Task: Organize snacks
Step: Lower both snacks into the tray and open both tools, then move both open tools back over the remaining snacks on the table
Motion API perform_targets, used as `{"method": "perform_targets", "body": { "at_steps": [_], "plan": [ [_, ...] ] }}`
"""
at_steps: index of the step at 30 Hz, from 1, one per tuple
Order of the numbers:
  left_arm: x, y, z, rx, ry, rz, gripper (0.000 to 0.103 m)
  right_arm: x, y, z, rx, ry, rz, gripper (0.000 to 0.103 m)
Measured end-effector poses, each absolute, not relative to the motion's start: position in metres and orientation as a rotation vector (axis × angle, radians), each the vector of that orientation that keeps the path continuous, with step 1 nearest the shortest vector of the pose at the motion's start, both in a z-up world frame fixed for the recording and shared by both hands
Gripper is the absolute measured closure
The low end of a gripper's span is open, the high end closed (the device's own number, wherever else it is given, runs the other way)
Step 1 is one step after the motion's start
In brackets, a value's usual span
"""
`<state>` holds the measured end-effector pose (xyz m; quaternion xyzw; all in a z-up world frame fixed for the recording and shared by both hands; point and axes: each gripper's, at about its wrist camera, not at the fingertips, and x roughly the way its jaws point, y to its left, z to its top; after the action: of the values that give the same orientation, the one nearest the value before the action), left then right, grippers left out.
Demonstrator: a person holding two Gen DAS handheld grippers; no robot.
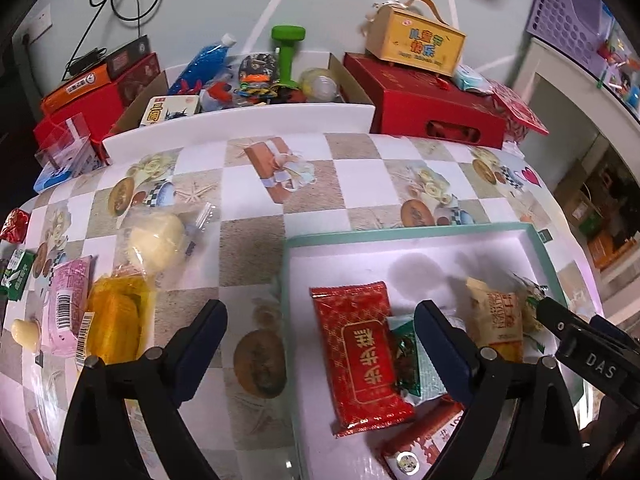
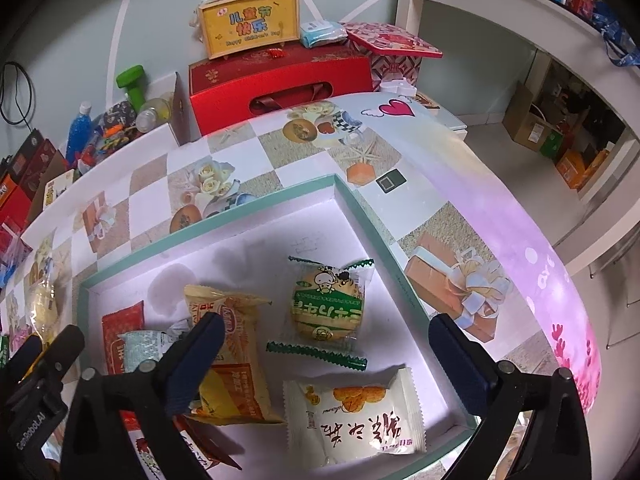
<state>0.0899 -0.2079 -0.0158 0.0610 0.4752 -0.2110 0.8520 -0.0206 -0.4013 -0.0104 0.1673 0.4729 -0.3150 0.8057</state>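
Both hand-held grippers gape wide and empty — the right hand-held gripper (image 2: pixel 326 354) over the tray (image 2: pixel 256 208), where six or so snacks lie. Next, swing the left hand-held gripper (image 1: pixel 320 342) to the orange packet (image 1: pixel 114 316) on the counter (image 1: pixel 248 248) — grip its middle.

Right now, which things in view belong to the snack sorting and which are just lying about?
Job:
teal tray
red packet in it
green cookie pack in it
white pack in it
pink packet waiting on the table
orange packet beside it

Lying about:
green dumbbell
blue bottle
yellow gift box
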Motion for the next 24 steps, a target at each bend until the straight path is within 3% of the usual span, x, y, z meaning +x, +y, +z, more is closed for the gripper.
{"method": "perform_targets", "body": {
  "at_steps": [17,24],
  "plan": [
    [0.086,-0.214,-0.006,0.033,1.004,-0.622,0.008,-0.017,-0.392,0.004,0.415,0.921,-0.625,0.0],
    [0.079,-0.21,0.006,0.116,0.905,-0.629,0.008,-0.013,-0.383,0.009,0.401,0.887,-0.581,0.0]
  ]
}}
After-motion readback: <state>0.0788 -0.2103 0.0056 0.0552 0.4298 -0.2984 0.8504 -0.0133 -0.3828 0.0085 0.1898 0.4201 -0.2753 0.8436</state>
